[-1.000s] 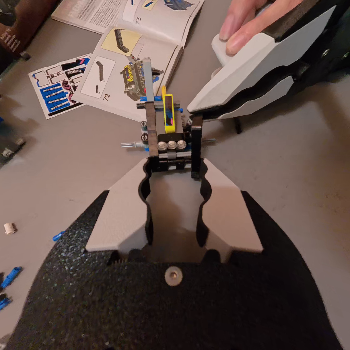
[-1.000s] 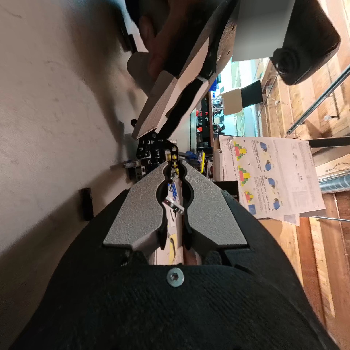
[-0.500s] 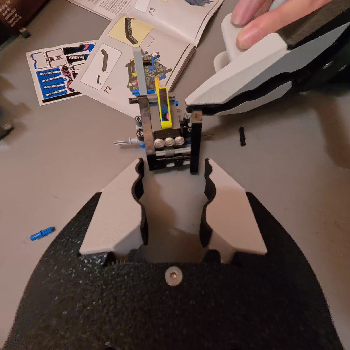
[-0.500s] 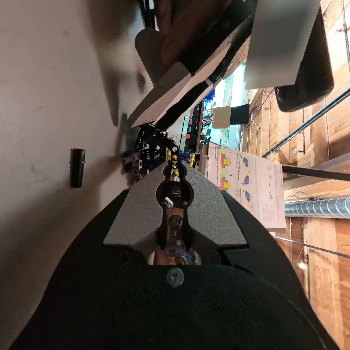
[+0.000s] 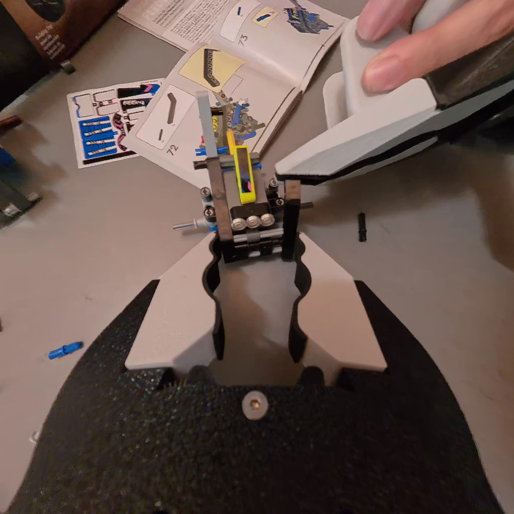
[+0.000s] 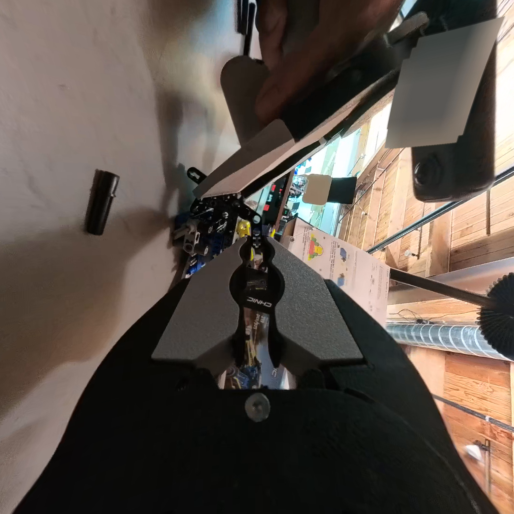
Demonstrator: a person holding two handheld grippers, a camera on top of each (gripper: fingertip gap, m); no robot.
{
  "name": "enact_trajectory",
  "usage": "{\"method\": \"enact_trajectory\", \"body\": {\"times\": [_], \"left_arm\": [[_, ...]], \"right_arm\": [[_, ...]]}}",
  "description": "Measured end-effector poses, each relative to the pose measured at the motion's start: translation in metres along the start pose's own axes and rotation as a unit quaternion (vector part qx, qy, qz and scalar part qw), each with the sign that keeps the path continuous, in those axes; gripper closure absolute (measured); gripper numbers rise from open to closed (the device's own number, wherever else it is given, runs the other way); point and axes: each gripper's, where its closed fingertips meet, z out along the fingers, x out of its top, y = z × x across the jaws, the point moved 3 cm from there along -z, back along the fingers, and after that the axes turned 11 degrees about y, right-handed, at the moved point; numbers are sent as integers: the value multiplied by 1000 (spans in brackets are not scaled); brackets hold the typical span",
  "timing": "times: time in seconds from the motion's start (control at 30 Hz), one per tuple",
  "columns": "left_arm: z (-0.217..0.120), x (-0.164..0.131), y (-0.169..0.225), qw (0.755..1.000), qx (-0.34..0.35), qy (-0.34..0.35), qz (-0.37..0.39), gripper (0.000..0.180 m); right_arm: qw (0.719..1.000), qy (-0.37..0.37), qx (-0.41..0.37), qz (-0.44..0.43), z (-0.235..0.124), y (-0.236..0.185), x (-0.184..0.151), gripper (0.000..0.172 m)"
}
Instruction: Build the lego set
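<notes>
A small brick model (image 5: 250, 214) of black, grey, blue and yellow parts stands on the grey table (image 5: 111, 250). My left gripper (image 5: 257, 247) is shut on the model's black base, with a pad against each side. My right gripper (image 6: 257, 244) is shut on the upper end of the model's black side beam (image 6: 256, 222). In the left wrist view the right gripper (image 5: 281, 175) comes in from the upper right onto that beam (image 5: 290, 217), with a person's hand (image 5: 403, 50) on it. In the right wrist view the left gripper (image 6: 219, 192) sits on the model (image 6: 211, 222).
An open instruction booklet (image 5: 250, 55) and a sticker sheet (image 5: 108, 125) lie behind the model. A loose black pin (image 5: 361, 226) lies to the right; it also shows in the right wrist view (image 6: 101, 201). A blue pin (image 5: 65, 350) lies at the left. A dark box (image 5: 41, 27) is at the far left.
My left gripper's pads stood a little wider and off the model half a second ago and have come together on its base once more. My right gripper has stayed on the black beam.
</notes>
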Motion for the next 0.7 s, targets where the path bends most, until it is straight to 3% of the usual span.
{"method": "enact_trajectory", "body": {"times": [0.03, 0.2, 0.33, 0.47, 0.6, 0.7], "left_arm": [[0, 0, 0, 1000, 5, 0, 4, 132], [1, 0, 0, 1000, 24, 0, 17, 132], [2, 2, 0, 999, 31, 3, 19, 132], [2, 1, -1, 999, 31, 2, 24, 132], [2, 1, -1, 999, 31, -1, 25, 132], [2, 0, -2, 999, 36, -3, 30, 133]], "right_arm": [[1000, -2, 3, 12, 0, -1, -1, 168], [994, -24, 24, 102, -9, -5, -19, 156], [974, 26, 34, 223, -19, 4, -14, 140], [989, 33, 52, 135, -12, 0, -4, 138], [994, 72, 33, 77, -5, -1, 8, 166], [997, 70, 9, -4, -2, -2, 8, 168]]}}
